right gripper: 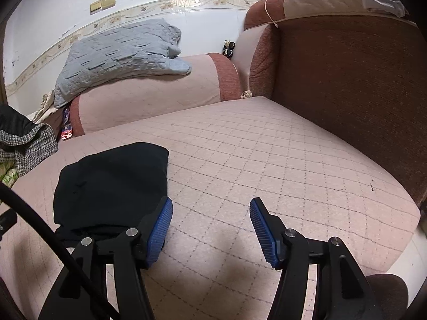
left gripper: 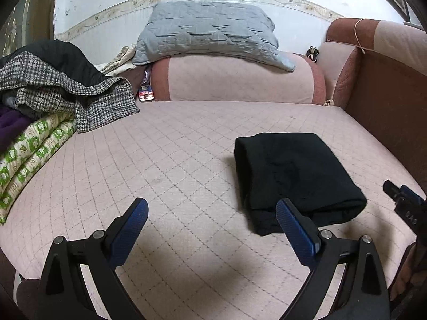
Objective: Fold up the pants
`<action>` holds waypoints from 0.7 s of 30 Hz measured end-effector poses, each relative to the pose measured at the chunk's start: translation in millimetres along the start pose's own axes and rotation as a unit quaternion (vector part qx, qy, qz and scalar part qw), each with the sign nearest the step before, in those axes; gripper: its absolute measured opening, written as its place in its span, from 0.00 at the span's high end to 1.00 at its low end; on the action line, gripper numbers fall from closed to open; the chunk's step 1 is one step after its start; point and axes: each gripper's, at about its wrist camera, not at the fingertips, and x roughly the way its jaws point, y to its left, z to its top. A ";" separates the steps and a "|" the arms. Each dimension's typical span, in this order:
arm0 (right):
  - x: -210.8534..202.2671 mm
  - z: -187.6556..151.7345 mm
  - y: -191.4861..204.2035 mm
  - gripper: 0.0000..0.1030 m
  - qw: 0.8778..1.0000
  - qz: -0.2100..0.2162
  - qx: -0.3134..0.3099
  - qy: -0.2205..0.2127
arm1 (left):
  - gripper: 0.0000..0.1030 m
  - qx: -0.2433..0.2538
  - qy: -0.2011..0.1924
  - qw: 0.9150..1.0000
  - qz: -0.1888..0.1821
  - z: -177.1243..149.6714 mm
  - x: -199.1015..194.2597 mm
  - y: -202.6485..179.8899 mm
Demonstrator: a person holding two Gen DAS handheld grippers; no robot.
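Black fabric, folded down to a compact bundle, and that's the pants [left gripper: 299,176] sitting on the quilted pink sofa seat [left gripper: 173,160], toward the brown armrest [left gripper: 387,122] side. Left gripper [left gripper: 212,224] hangs above the cushion with its blue pads spread wide and nothing between them, its right-hand pad just in front of the bundle's near corner. Right gripper [right gripper: 210,229] on the other side, jaws also wide apart and empty, its left pad overlapping the bundle's near edge in the right wrist view; whether it touches, I can't tell. By the look of it the folding is done or nearly so, and the risk now is a careless exit: a pad snagging that loose near edge, where a lower layer peeks out, could drag the fold open. Another risk is the soft cushion, where any press beside the bundle could tip the stack askew.
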 end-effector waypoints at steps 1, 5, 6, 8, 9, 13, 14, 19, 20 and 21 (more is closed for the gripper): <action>0.4 -0.3 -1.1 0.37 1.000 -0.002 -0.001 0.004 | 0.06 0.001 0.002 1.000 0.000 0.8 -1.1 -1.8; 4.8 -0.7 -6.3 0.37 1.000 -0.003 0.003 0.016 | 0.06 -0.003 0.011 1.000 0.001 2.1 -2.7 -7.1; 6.2 -0.8 -7.4 0.37 1.000 -0.004 0.005 0.018 | 0.06 -0.003 0.012 1.000 0.002 1.8 -2.8 -8.5; 9.8 -1.1 -9.5 0.37 1.000 -0.006 0.007 0.022 | 0.06 0.000 0.015 1.000 0.004 1.6 -2.5 -10.8; 11.7 -1.5 -10.7 0.37 1.000 -0.008 0.007 0.025 | 0.06 0.001 0.016 1.000 0.004 1.7 -1.7 -11.0; 17.8 -1.1 -11.4 0.37 0.999 -0.015 0.006 0.030 | 0.06 -0.003 0.022 1.000 0.004 1.5 -0.5 -11.8; 18.7 -1.1 -11.3 0.37 0.999 -0.017 0.005 0.031 | 0.06 -0.004 0.022 1.000 0.005 1.8 -0.5 -11.3; 20.3 -2.1 -7.9 0.37 0.999 -0.031 -0.006 0.025 | 0.06 -0.009 0.025 1.000 0.006 4.1 0.7 -7.6; 20.0 -2.0 -7.1 0.37 0.999 -0.033 -0.007 0.023 | 0.06 -0.011 0.027 1.000 0.007 3.9 0.9 -7.3; 18.6 -2.3 -5.9 0.37 0.999 -0.036 -0.009 0.018 | 0.06 -0.013 0.028 0.999 0.007 3.6 1.3 -6.7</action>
